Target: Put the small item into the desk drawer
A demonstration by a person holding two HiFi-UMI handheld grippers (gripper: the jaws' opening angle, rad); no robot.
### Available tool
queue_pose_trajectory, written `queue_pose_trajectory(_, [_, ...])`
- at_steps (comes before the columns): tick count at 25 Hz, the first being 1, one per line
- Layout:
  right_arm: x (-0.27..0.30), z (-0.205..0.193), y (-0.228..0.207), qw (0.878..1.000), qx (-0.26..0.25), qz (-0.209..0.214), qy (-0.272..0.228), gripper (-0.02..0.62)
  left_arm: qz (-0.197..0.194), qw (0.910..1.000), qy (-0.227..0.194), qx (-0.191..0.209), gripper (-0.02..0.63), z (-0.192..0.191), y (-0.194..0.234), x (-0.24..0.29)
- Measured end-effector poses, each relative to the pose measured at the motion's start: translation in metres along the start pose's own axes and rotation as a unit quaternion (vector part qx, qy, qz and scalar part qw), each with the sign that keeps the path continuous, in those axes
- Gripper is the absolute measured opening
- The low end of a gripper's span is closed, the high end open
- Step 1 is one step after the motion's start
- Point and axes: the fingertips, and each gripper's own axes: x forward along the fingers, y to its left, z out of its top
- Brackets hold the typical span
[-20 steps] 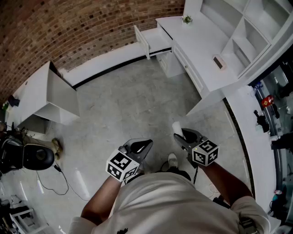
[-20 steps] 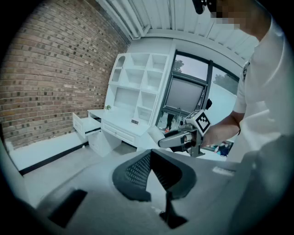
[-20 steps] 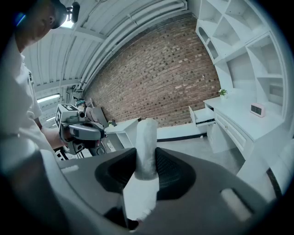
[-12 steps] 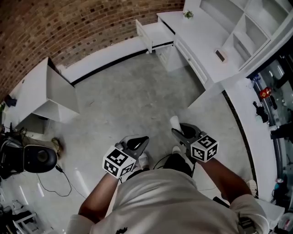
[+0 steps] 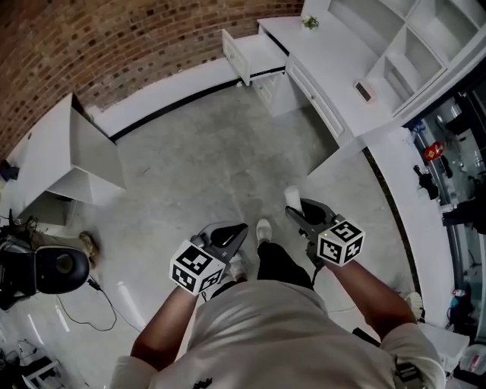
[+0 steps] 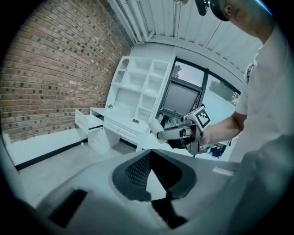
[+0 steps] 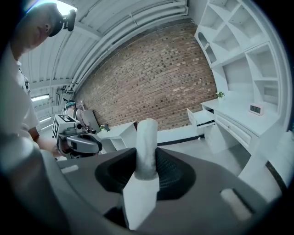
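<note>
Right gripper (image 5: pixel 298 214): lower centre-right of the head view. Jaws clenched on the small white cylindrical item (image 7: pixel 147 140), which stands upright between the pads, its top sticking out above them.

Left gripper (image 5: pixel 237 231): lower centre. Jaws brought together, nothing between them.

Desk drawer (image 5: pixel 252 55): top centre, pulled open from the white desk (image 5: pixel 334 72). Well apart from both grippers, across the concrete floor (image 5: pixel 213 159).

Shelf unit (image 5: pixel 395 38): upper right, above the desk.

Small potted plant (image 5: pixel 310 23): top edge, on the desk's far end.

Brick wall (image 5: pixel 114 38): upper left.
</note>
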Motion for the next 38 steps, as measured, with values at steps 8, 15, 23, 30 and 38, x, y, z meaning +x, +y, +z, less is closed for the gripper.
queue_pose_trajectory(8, [0.038,0.046,-0.064,1.000,0.002,-0.005,-0.015,0.141,0.016,0.9997,0.015,0.014,0.005,0.033,0.050,0.039])
queue_pose_trajectory(15, [0.087,0.103,-0.139,1.000,-0.010,0.008,-0.024,0.141,0.026,0.9986,0.034,0.031,0.006,0.089,0.111,0.095])
queue_pose_trajectory(23, [0.122,0.144,-0.214,0.999,-0.020,0.015,-0.020,0.140,0.032,0.9984,0.031,0.035,0.006,0.137,0.156,0.161])
queue_pose_trajectory(30, [0.151,0.168,-0.252,1.000,-0.013,0.010,-0.020,0.140,0.023,0.9984,0.033,0.040,0.006,0.166,0.191,0.198])
queue_pose_trajectory(38, [0.192,0.198,-0.281,0.999,-0.020,-0.016,-0.028,0.140,-0.006,0.9979,0.032,0.056,0.006,0.191,0.243,0.224])
